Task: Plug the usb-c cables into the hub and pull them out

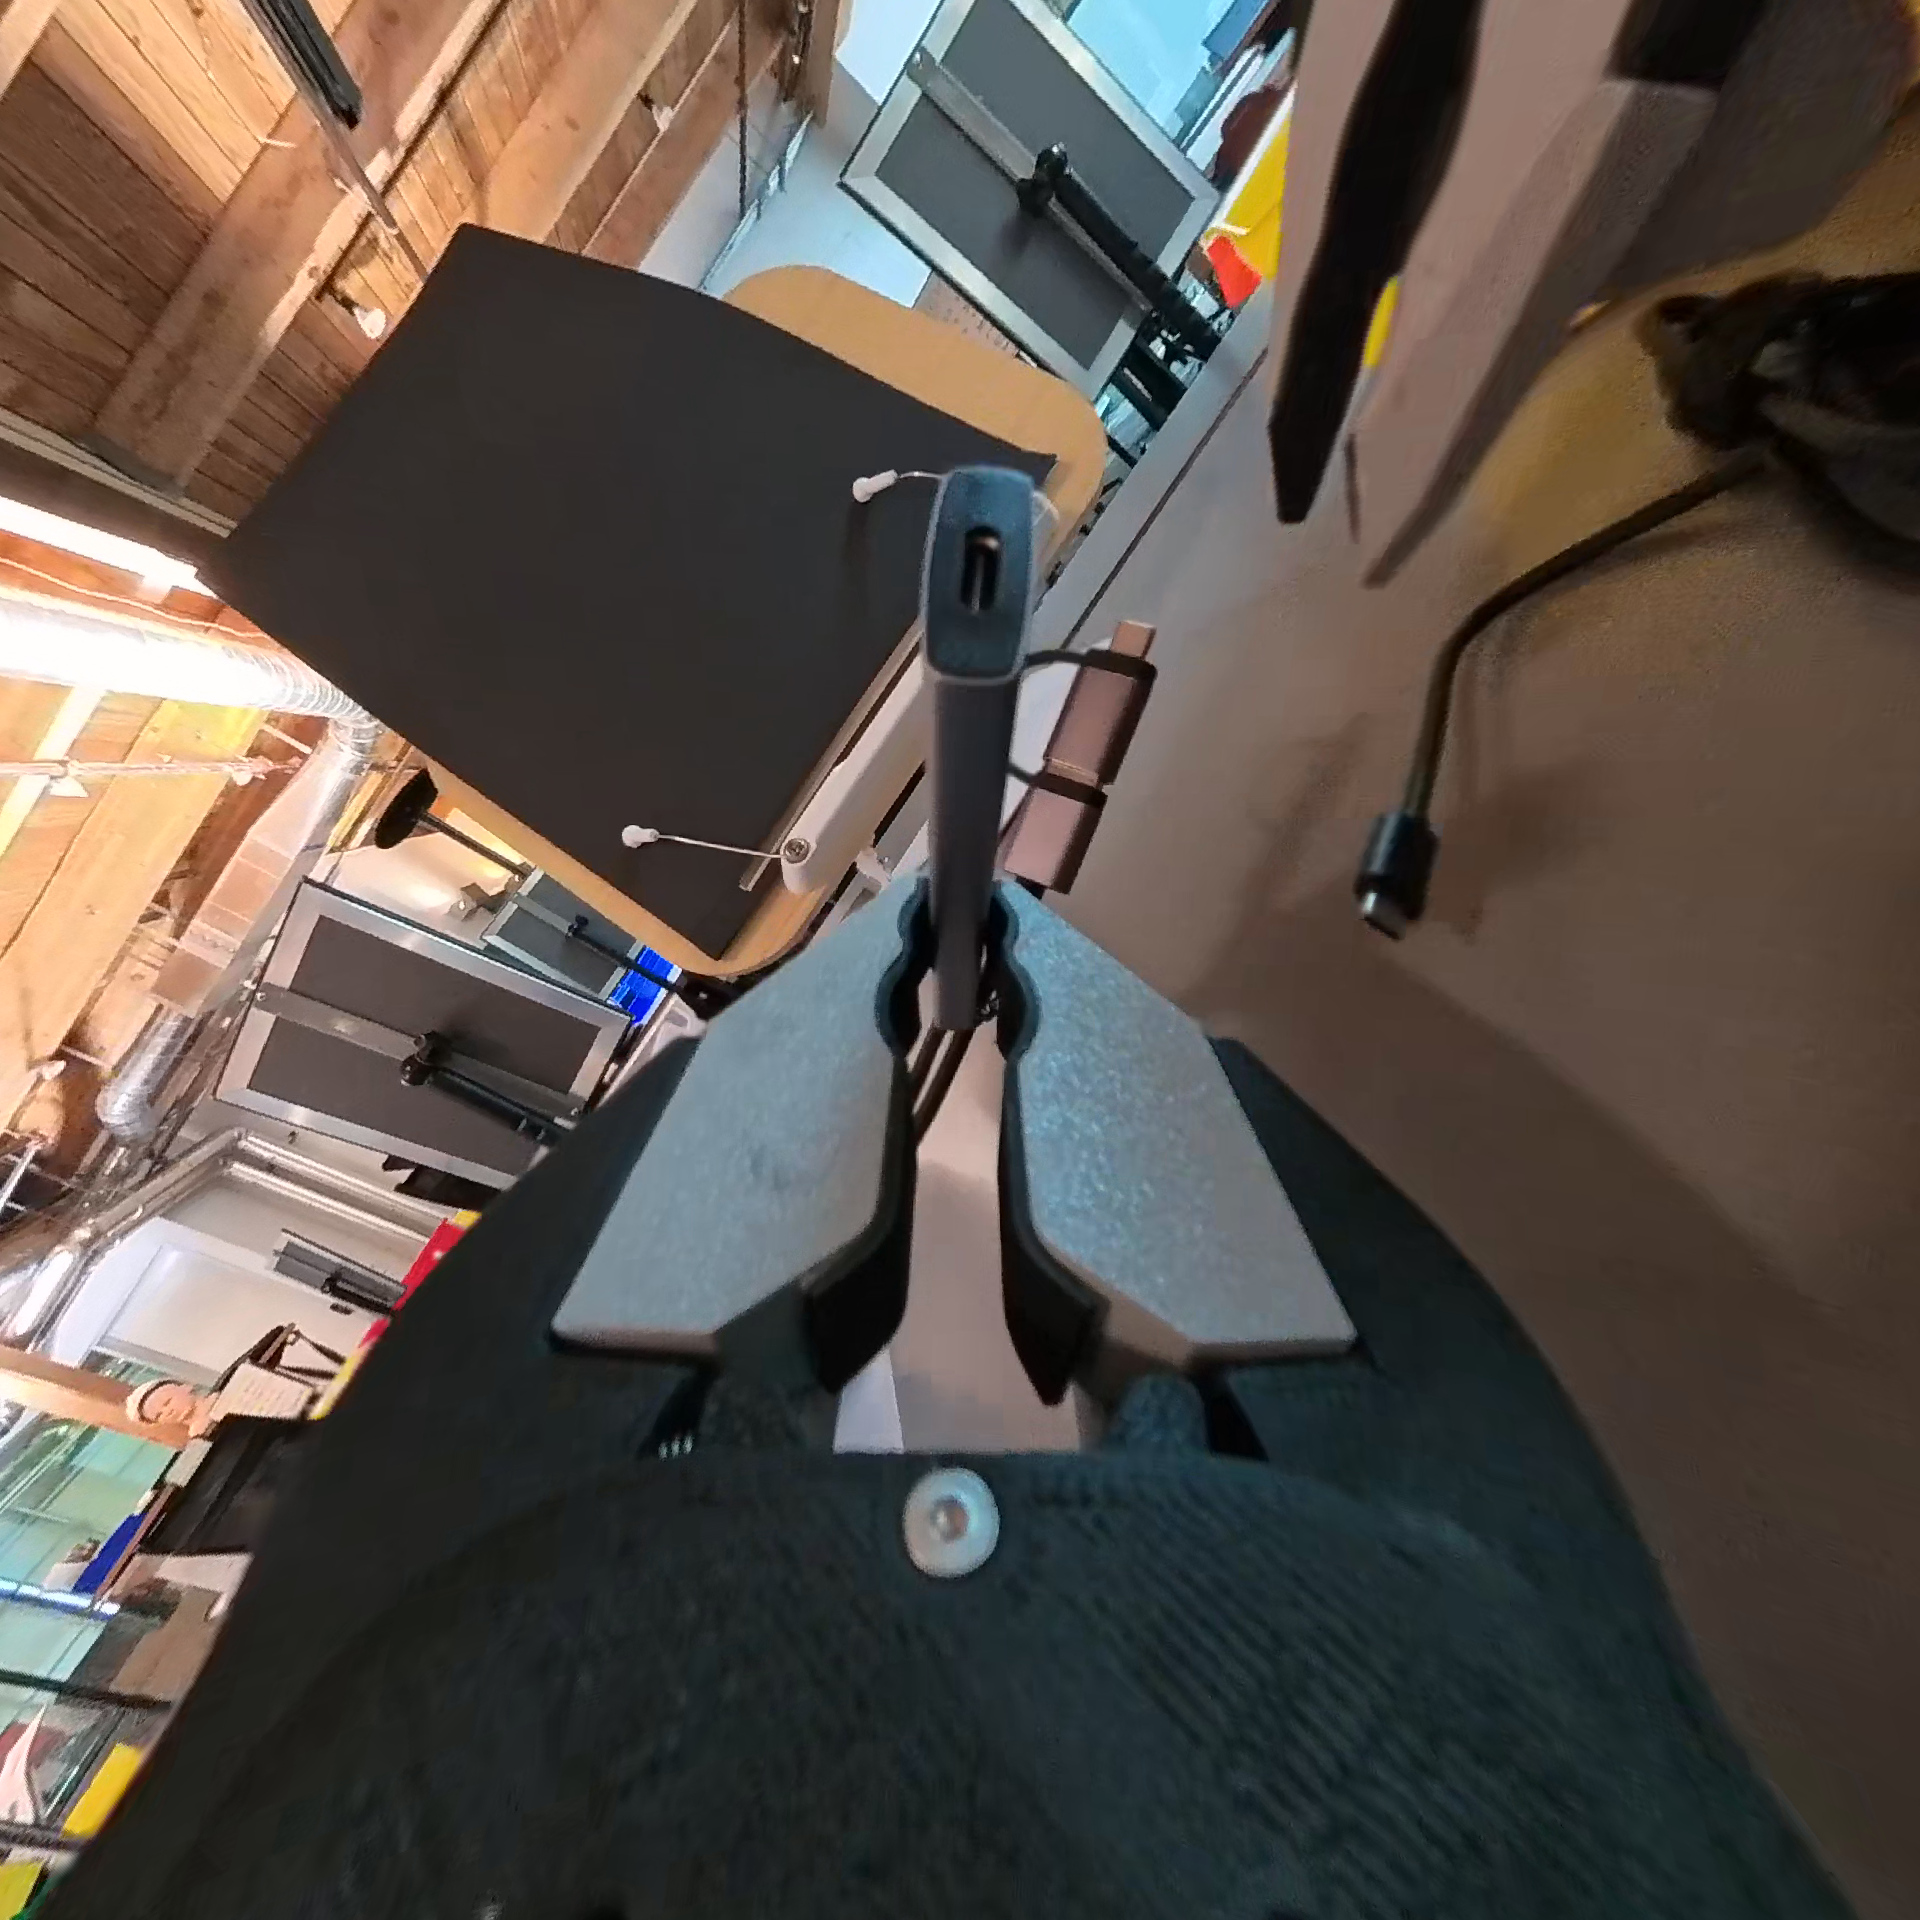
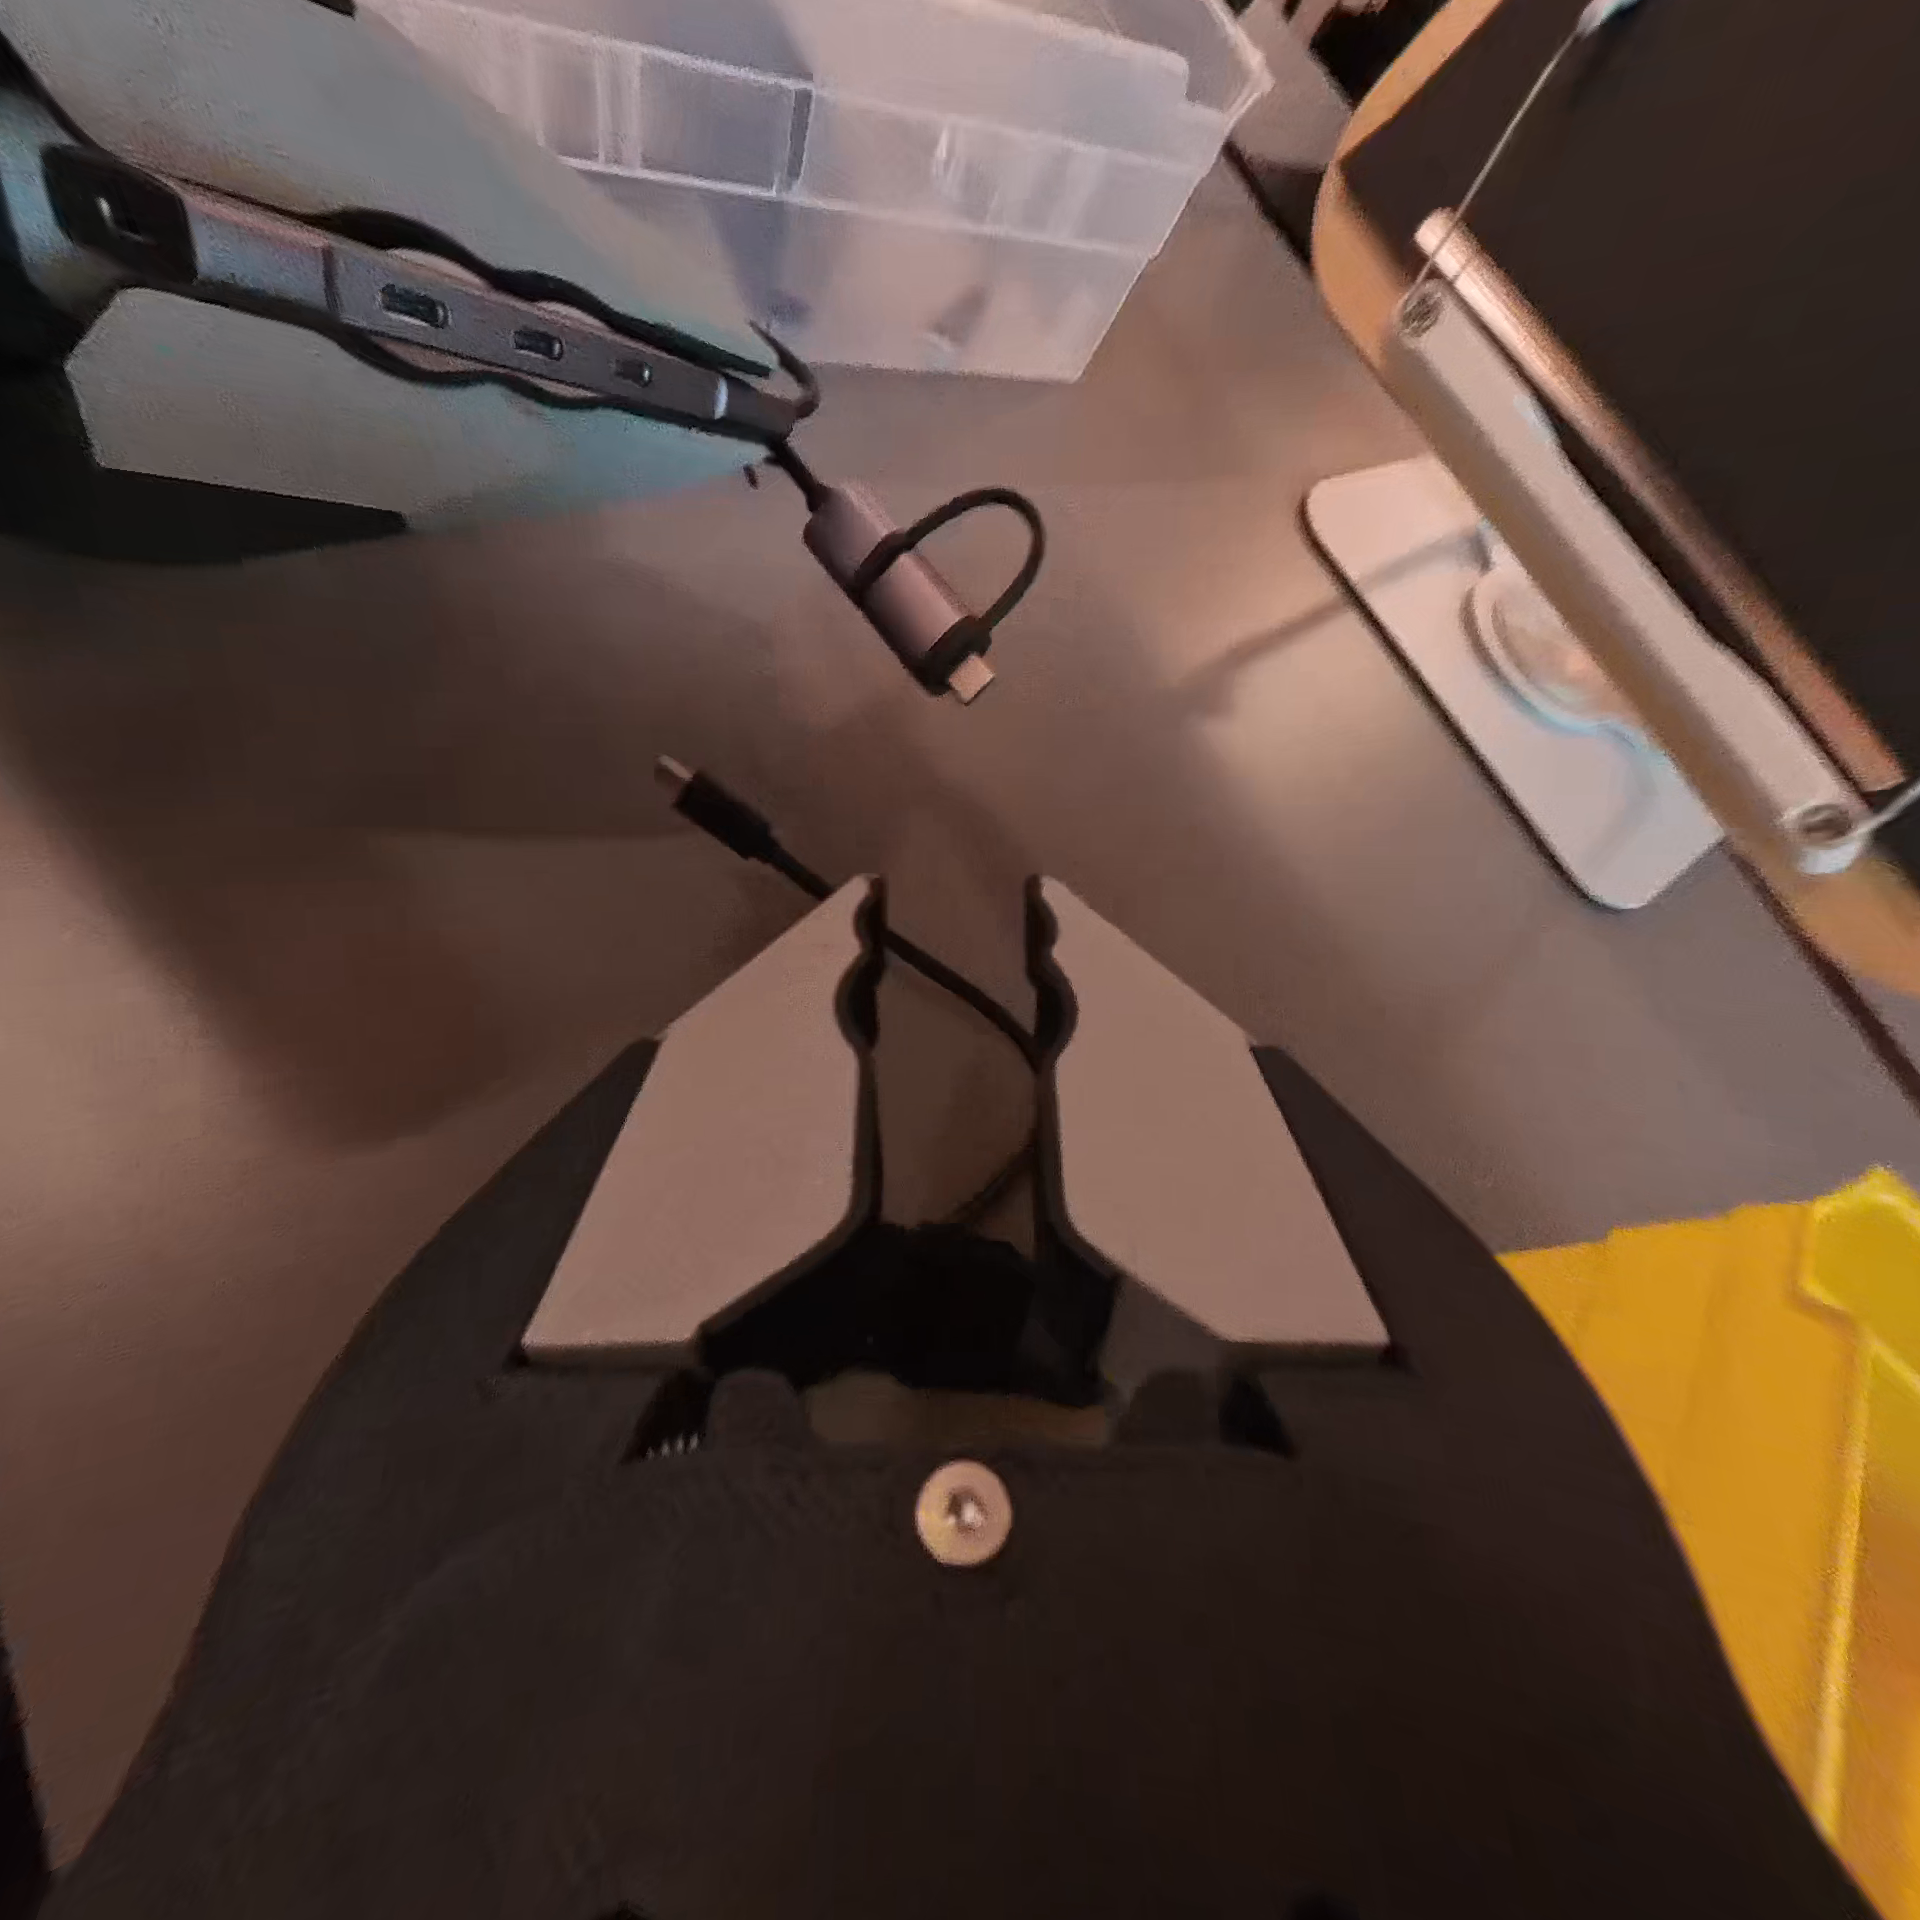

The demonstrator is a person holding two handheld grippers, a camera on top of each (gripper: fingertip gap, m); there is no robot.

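My left gripper [image 1: 961, 914] is shut on the grey USB hub [image 1: 971, 675] and holds it end-on above the table; a USB-C port shows in its end face. The hub's own short lead and plug [image 1: 1091, 769] hang behind it. In the right wrist view the hub [image 2: 499, 332] shows side-on at upper left with several ports, and its tethered plug [image 2: 914, 592] dangles below. My right gripper [image 2: 956, 894] is open. A black USB-C cable crosses between its fingers, its plug [image 2: 717, 805] just ahead on the table. The plug also shows in the left wrist view [image 1: 1397, 873].
A clear plastic compartment box [image 2: 883, 156] stands behind the hub. A monitor on a silver stand [image 2: 1475, 644] is at the right, and a yellow bin [image 2: 1714, 1455] at lower right. The grey table [image 2: 312, 831] lies beneath. Spacing between my two grippers at the tips: around 10 cm.
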